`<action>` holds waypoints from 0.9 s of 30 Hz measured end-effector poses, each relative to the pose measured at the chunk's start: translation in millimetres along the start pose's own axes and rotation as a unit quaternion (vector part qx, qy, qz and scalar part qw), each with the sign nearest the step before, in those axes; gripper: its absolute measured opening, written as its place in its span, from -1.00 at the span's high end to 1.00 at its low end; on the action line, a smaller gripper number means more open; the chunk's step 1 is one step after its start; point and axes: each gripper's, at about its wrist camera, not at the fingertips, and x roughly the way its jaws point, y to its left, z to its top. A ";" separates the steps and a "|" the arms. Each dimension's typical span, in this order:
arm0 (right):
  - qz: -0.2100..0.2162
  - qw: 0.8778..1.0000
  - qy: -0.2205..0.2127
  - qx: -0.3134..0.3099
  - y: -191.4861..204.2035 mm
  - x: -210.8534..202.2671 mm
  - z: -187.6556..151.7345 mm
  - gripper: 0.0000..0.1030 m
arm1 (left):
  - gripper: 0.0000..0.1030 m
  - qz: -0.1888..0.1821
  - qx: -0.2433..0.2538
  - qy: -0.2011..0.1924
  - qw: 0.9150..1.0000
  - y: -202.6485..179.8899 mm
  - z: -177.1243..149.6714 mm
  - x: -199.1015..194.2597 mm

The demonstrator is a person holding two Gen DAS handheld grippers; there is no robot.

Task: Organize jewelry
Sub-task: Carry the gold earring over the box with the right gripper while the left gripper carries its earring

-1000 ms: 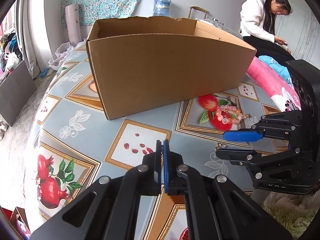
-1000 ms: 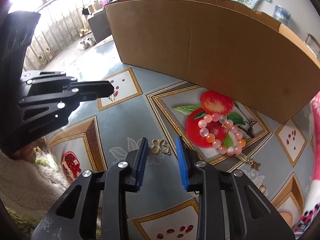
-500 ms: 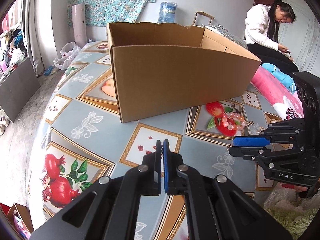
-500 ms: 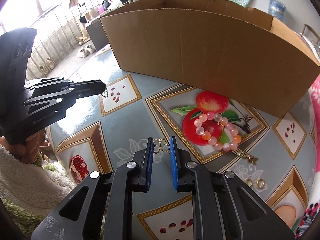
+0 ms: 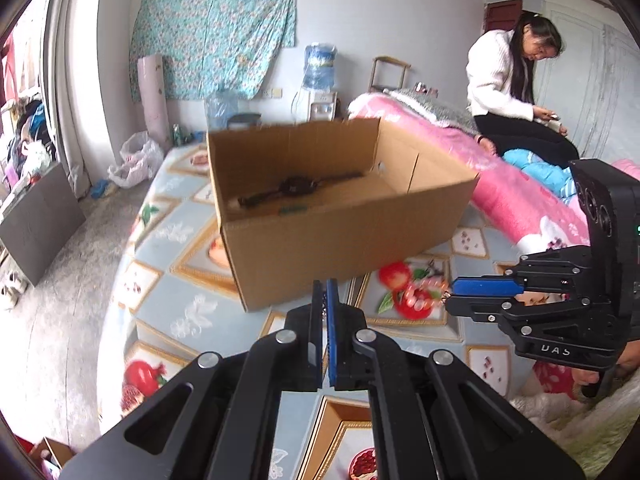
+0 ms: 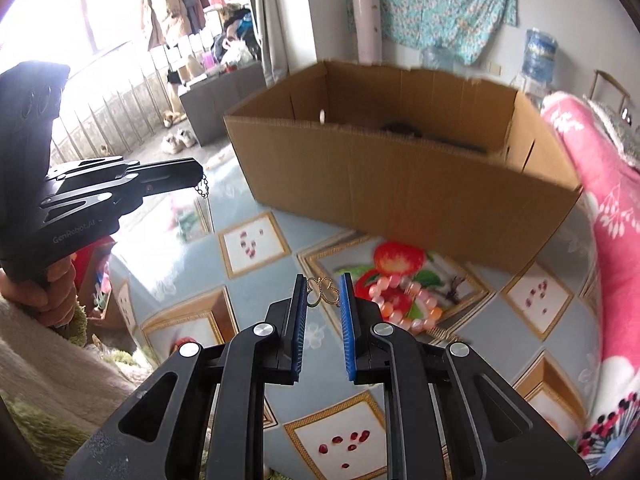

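Left wrist view: left gripper [image 5: 325, 292], jaws pressed together, faces the cardboard box [image 5: 340, 236].
Right wrist view: right gripper [image 6: 323, 292] pinches a gold butterfly clasp [image 6: 323, 291]; the left pinches a small chain [image 6: 203, 189]. Next, probably: carry both over the box rim and release.

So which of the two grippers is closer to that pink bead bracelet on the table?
Right. The right gripper hangs just beside the pink bead bracelet; the left gripper is farther off, opposite the box corner.
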 end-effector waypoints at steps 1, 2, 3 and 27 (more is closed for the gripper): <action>0.000 1.000 -0.014 -0.004 -1.9 -8.0 4.9 0.73 | 0.98 -0.001 0.006 -0.011 1.000 -2.6 8.1 -6.5; 0.001 1.000 -0.024 -0.006 -3.5 -13.1 9.0 0.73 | 0.98 -0.005 0.009 -0.020 1.000 -4.0 15.0 -11.4; 0.005 0.999 -0.038 -0.008 -6.5 -20.9 15.0 0.73 | 0.98 -0.010 0.011 -0.030 0.999 -4.8 22.5 -16.0; 0.076 0.996 0.049 0.025 -128.2 76.6 171.8 0.72 | 0.98 -0.195 -0.142 0.204 0.949 11.8 145.6 193.2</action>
